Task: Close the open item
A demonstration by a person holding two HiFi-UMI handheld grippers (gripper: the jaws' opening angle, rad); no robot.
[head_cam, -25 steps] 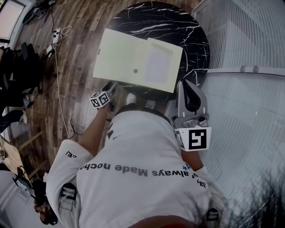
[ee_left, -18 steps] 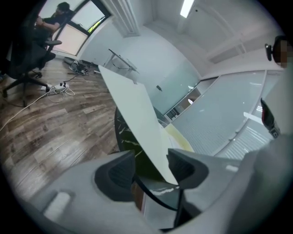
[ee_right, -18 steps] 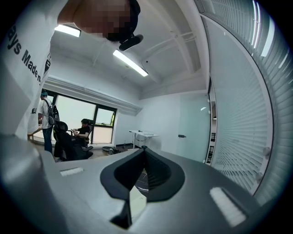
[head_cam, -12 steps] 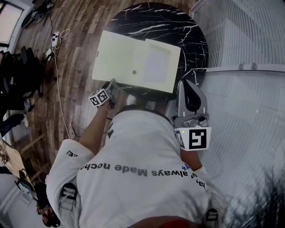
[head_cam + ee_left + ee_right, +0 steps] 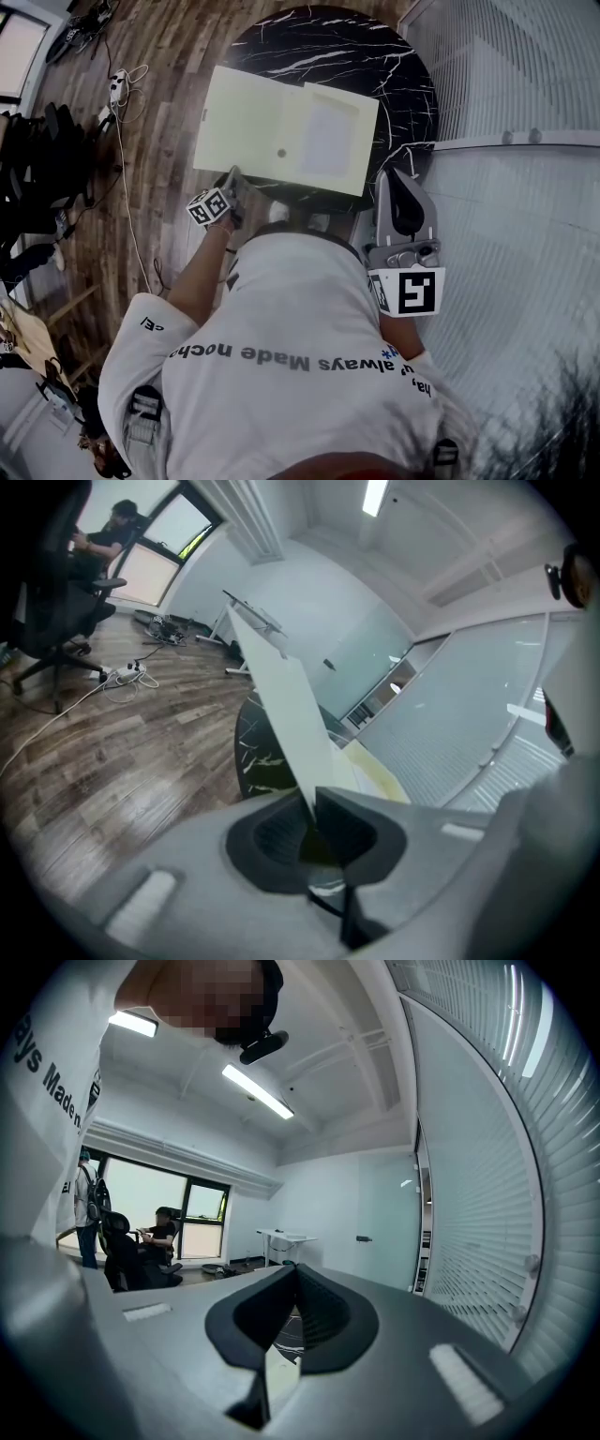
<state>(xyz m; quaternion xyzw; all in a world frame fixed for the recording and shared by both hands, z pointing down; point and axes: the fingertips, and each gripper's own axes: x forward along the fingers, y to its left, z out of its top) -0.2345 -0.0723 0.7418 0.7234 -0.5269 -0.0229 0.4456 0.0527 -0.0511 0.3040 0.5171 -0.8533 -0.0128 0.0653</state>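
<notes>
On the shirt [image 5: 281, 314] — "always Made"; folder [image 5: 272, 122] open on table [image 5: 356, 47].

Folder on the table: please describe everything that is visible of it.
The folder is pale yellow and lies open on the black marbled table, its left leaf overhanging the edge. A small dark dot sits near the fold; the right leaf carries a paler rectangle. The jaws of the left gripper have just been closing and pinch the left leaf's near edge.
</notes>
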